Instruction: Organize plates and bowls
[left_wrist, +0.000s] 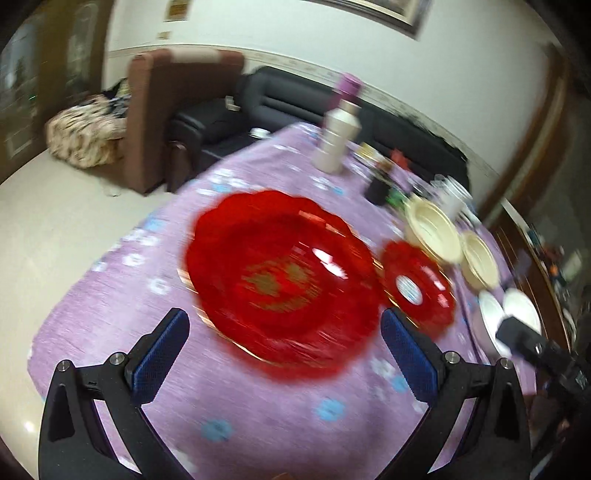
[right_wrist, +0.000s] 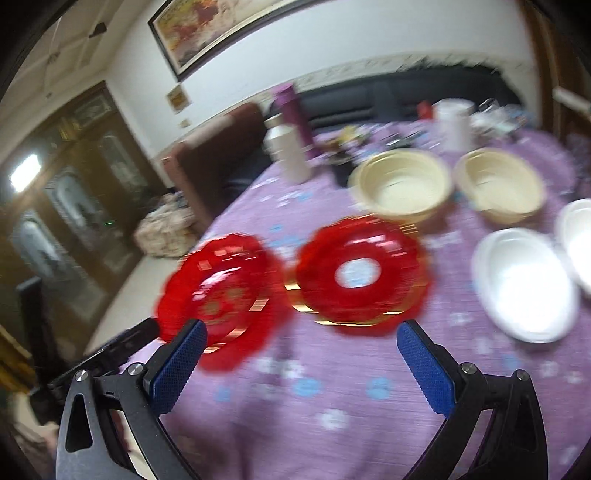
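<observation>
Two red scalloped plates lie on the purple tablecloth (left_wrist: 110, 314). One red plate (left_wrist: 282, 280) (right_wrist: 221, 295) lies between the fingers of my open, empty left gripper (left_wrist: 284, 332). The other red plate (left_wrist: 417, 284) (right_wrist: 360, 277), with a pale centre, lies beyond my open, empty right gripper (right_wrist: 301, 341). Two cream bowls (right_wrist: 402, 186) (right_wrist: 498, 188) stand behind it; they also show in the left wrist view (left_wrist: 432, 229) (left_wrist: 480, 262). Two white plates (right_wrist: 528, 284) (right_wrist: 580, 236) lie at the right. Both views are blurred.
A white bottle (left_wrist: 334, 142) (right_wrist: 288, 151), a purple flask (right_wrist: 291, 107), a white container (right_wrist: 452, 125) and small clutter (left_wrist: 384, 177) stand at the table's far side. A brown armchair (left_wrist: 162, 110) and a black sofa (left_wrist: 280, 107) lie beyond. The other gripper shows at the right edge (left_wrist: 532, 343).
</observation>
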